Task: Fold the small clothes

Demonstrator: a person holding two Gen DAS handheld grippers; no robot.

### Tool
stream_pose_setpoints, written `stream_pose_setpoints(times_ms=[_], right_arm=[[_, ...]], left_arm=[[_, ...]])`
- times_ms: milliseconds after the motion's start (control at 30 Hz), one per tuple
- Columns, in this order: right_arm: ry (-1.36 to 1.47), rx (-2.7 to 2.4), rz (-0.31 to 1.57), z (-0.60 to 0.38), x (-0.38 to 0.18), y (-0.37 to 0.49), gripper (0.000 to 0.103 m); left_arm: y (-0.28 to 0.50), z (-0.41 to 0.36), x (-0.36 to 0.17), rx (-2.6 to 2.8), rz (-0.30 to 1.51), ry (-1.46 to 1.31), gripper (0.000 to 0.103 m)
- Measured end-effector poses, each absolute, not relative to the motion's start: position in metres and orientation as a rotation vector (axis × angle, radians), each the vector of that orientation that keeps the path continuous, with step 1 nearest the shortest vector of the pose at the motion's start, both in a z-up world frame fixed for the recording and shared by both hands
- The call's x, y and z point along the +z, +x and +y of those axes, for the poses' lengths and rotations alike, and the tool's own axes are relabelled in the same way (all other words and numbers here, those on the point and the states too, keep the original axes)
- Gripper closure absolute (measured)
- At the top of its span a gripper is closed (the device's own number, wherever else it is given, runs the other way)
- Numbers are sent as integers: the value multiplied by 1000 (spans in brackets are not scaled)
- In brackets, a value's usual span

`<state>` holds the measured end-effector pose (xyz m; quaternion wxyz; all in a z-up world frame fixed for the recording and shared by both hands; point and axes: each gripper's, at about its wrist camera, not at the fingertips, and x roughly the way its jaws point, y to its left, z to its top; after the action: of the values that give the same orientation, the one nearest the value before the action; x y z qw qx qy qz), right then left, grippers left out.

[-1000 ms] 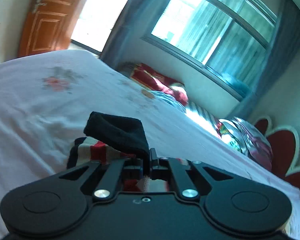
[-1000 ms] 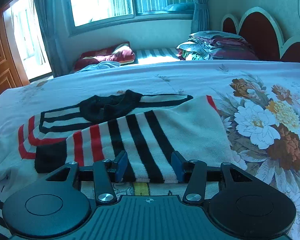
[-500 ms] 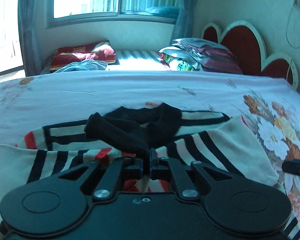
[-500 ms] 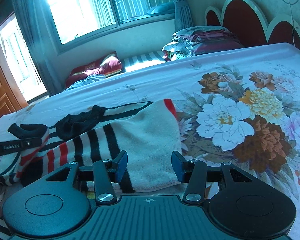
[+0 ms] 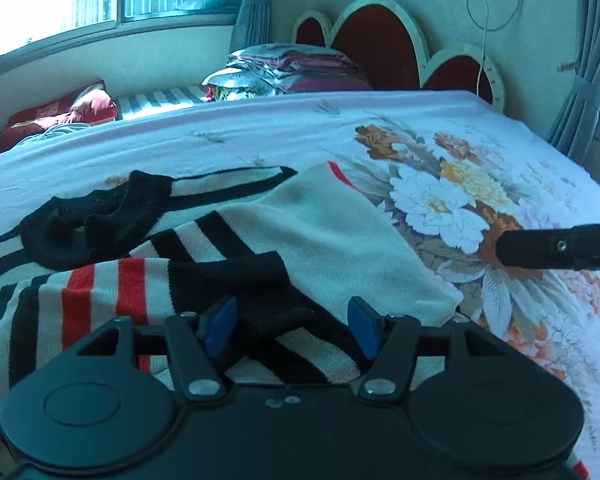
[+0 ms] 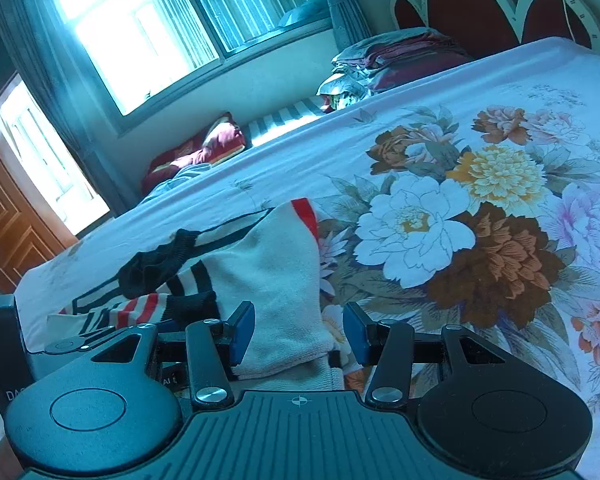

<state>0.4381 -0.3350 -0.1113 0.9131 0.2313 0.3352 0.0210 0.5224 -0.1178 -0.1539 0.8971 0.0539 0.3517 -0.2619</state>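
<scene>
A: So, where's the striped sweater (image 5: 332,240)?
B: Spread on the floral bed (image 5: 480,152); left claw (image 5: 292,326) gapes above its black cuff (image 5: 228,276); right claw (image 6: 298,332) parted over its folded edge.

Left gripper (image 5: 292,326) and right gripper (image 6: 299,334): black housings, blue fingertip pads (image 5: 220,320), and silver pivot screws (image 6: 207,393) are being shown.
</scene>
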Motion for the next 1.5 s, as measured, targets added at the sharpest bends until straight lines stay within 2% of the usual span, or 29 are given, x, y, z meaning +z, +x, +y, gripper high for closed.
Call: stream_pose_setpoints(times_ms=[100, 267, 333, 367, 400, 467, 667, 767, 800, 833, 933, 1133, 1233, 1333, 1367, 1400, 1433, 1500], right_arm=[[480, 81, 694, -324, -110, 447, 54], [514, 162, 739, -296, -119, 472, 54], [521, 186, 756, -284, -127, 484, 54], [526, 193, 768, -279, -131, 490, 54], [533, 196, 778, -276, -135, 495, 54], [549, 194, 802, -270, -143, 504, 54], [575, 225, 864, -258, -158, 524, 54], [544, 234, 873, -247, -159, 531, 55], [531, 237, 875, -243, -158, 532, 61], [514, 240, 880, -240, -158, 533, 99], [511, 241, 851, -236, -149, 524, 99], [460, 234, 821, -227, -139, 489, 99], [500, 201, 872, -229, -160, 493, 99], [490, 193, 868, -231, -154, 490, 97], [464, 180, 856, -232, -148, 487, 85], [431, 159, 822, -234, -139, 481, 79], [412, 150, 791, -237, -132, 477, 72], [387, 145, 771, -244, -125, 480, 72]], left_arm=[[509, -88, -136, -461, 668, 77, 44], [468, 5, -116, -278, 640, 100, 44], [453, 41, -118, -200, 663, 132, 47], [448, 60, -120, -159, 688, 142, 50], [447, 77, -125, -116, 724, 146, 58], [450, 103, -136, -56, 777, 133, 62], [482, 120, -154, -49, 783, 152, 62], [492, 128, -153, -60, 780, 106, 68], [495, 132, -153, -71, 787, 86, 71], [495, 135, -153, -80, 789, 72, 72], [492, 142, -153, -99, 780, 62, 79], [494, 149, -159, -110, 811, 44, 80], [495, 144, -160, -109, 814, 76, 79], [489, 148, -156, -129, 830, 102, 68], [483, 154, -153, -136, 832, 100, 56], [476, 161, -147, -139, 817, 94, 45], [467, 168, -140, -144, 783, 79, 42], [464, 180, -128, -133, 744, 42, 40]])
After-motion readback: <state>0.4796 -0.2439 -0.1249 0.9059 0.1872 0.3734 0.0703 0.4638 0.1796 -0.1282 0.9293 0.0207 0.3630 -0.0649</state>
